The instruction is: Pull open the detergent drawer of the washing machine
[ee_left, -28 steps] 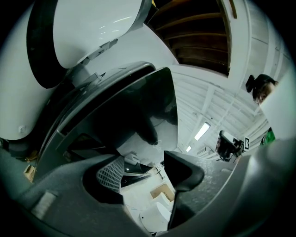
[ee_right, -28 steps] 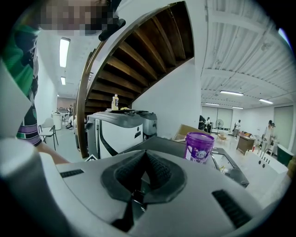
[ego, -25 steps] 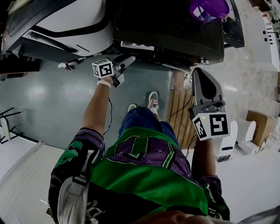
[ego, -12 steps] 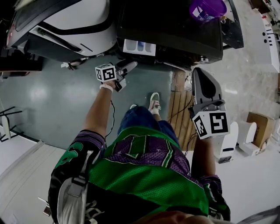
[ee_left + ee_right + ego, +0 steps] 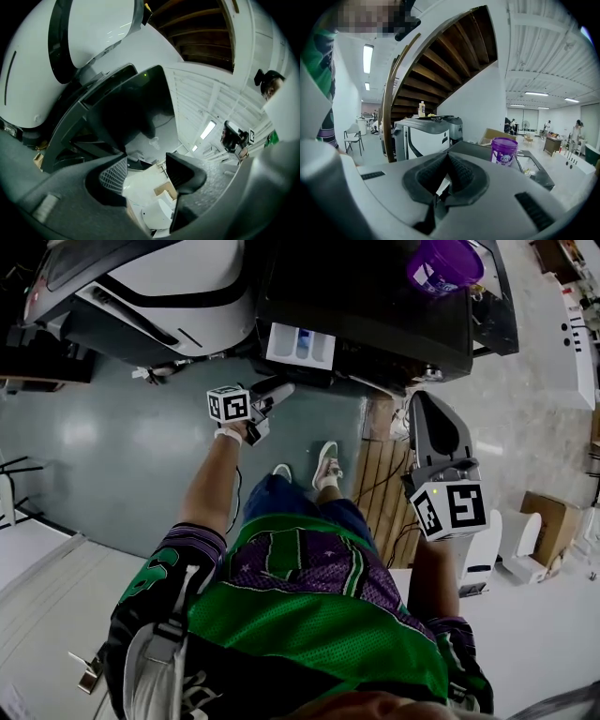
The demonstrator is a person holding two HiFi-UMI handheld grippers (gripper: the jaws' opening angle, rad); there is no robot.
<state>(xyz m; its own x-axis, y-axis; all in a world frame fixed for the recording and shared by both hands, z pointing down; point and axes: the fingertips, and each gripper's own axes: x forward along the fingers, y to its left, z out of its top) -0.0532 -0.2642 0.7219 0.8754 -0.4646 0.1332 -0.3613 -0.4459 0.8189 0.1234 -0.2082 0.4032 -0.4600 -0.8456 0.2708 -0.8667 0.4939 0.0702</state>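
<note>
The black washing machine (image 5: 375,296) stands at the top of the head view. Its white detergent drawer (image 5: 300,343) sticks out of the front, showing blue and white compartments. My left gripper (image 5: 279,389) hangs just below the drawer, a little apart from it. In the left gripper view its jaws (image 5: 147,173) stand open with nothing between them, and a dark panel (image 5: 131,108) with a small green light fills the space beyond. My right gripper (image 5: 418,396) is held to the right, near the machine's front corner. Its jaws (image 5: 447,157) are shut and empty.
A purple tub (image 5: 448,261) (image 5: 504,150) sits on top of the black machine. A white rounded machine (image 5: 150,282) stands to its left. The person's feet (image 5: 324,461) are on the grey floor beside a wooden pallet (image 5: 384,470). A cardboard box (image 5: 553,512) lies at the right.
The drawer has slid out of the machine's front, from flush to well extended. My left gripper drew back towards the person and now hangs apart from it. The right gripper barely moved.
</note>
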